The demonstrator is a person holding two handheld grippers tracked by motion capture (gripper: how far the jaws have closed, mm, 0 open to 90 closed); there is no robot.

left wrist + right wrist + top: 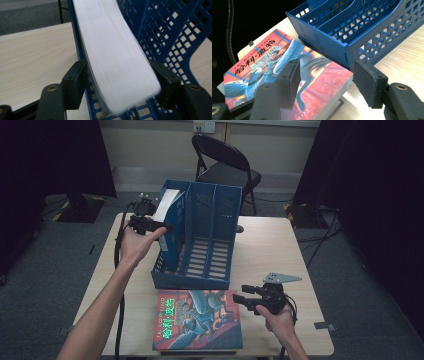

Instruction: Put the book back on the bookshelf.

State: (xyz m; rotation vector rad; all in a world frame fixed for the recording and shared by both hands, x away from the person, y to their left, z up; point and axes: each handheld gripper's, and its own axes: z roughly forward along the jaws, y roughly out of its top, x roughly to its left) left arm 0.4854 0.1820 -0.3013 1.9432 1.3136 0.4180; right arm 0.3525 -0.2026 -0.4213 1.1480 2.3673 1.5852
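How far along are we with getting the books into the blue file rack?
One book stands in the leftmost slot of the blue rack; the left gripper straddles its page edge, grip unclear. The right gripper hangs open above the colourful book on the table, not yet picked up. Two slots remain free.

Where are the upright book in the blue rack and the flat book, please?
upright book point(115, 57), left gripper view, white page edge.
blue rack point(190, 281), high view, front wall.
flat book point(197, 320), high view, cover.
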